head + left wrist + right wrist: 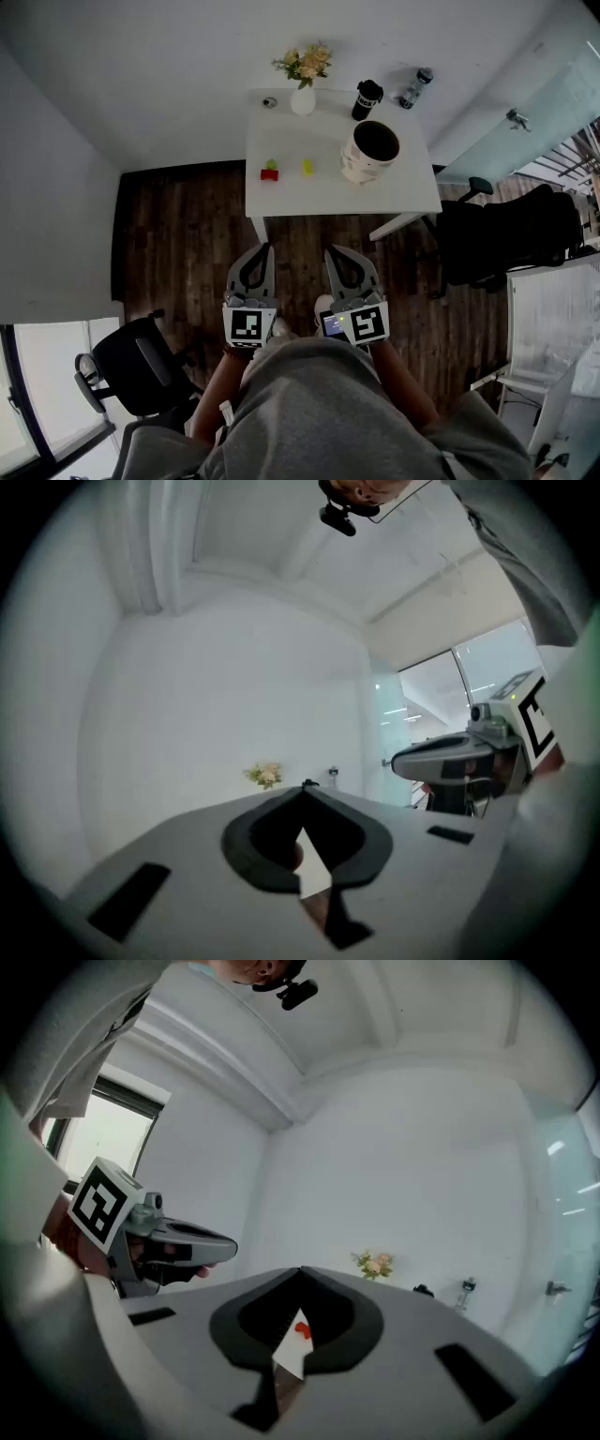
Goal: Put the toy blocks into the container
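Note:
A red block with a green piece on top (270, 172) and a yellow block (307, 168) lie on the white table (309, 192) far ahead. A white container with a dark inside (369, 151) stands to their right. My left gripper (266, 247) and right gripper (329, 250) hang side by side over the wooden floor, well short of the table. Both are shut with nothing between the jaws. In the left gripper view the left gripper (305, 786) has its jaws meeting at the tip. Through the gap in the right gripper (300, 1270) a bit of the red block (302, 1329) shows.
A vase of flowers (304, 80), a black cup (367, 98), a bottle (413, 88) and a small round thing (270, 102) stand along the table's far edge. Black office chairs stand at the right (511, 234) and lower left (139, 367). A white wall runs behind the table.

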`<state>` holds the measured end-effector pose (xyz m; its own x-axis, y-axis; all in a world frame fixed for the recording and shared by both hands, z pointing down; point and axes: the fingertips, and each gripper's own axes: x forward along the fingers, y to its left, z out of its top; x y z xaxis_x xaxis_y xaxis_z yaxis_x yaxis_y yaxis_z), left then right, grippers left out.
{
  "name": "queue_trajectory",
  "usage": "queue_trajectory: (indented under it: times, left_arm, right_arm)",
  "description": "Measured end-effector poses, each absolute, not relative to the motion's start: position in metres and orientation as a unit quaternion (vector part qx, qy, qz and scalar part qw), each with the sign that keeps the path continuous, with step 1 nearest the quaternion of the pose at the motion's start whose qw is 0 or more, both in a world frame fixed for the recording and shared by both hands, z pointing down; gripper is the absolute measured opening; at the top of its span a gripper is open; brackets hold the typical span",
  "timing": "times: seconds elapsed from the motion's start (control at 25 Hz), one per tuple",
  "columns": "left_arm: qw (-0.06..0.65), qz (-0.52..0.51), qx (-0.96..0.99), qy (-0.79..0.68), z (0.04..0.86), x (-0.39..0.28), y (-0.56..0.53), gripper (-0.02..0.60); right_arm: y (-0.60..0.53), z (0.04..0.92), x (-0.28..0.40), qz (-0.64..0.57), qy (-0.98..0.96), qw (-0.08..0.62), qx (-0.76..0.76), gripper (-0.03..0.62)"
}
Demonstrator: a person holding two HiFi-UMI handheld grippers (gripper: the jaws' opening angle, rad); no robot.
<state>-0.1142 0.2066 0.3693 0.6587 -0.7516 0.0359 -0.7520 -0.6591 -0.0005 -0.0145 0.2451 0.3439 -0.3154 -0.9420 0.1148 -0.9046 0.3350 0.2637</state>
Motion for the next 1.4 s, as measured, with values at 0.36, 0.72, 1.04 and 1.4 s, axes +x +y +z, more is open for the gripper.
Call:
queue_trajectory:
  times: [0.36,0.72,1.04,1.4]
  left_arm:
    - [0.006,0.03,0.911,-0.41,0.382,-0.086,0.158,0.006]
    - [-0.02,0.063,0.909,-0.411,0.37,-0.051,0.064,0.006]
    - [-0.005,0.079,0.892,-0.446,0.379,-0.035,-0.001,0.006]
    - [0.018,0.099,0.891,-0.442,0.402,-0.044,-0.048,0.006]
  right_arm:
    - [0.187,0.36,0.035,-0.053,-0.798,0.12,0.589,0.006]
    - [0.066,0.4,0.096,-0.025,-0.797,0.148,0.585,0.007]
    - [-0.014,0.464,0.117,0.044,-0.821,0.194,0.534,0.026]
    - [-0.07,0.547,0.099,0.129,-0.819,0.253,0.498,0.117]
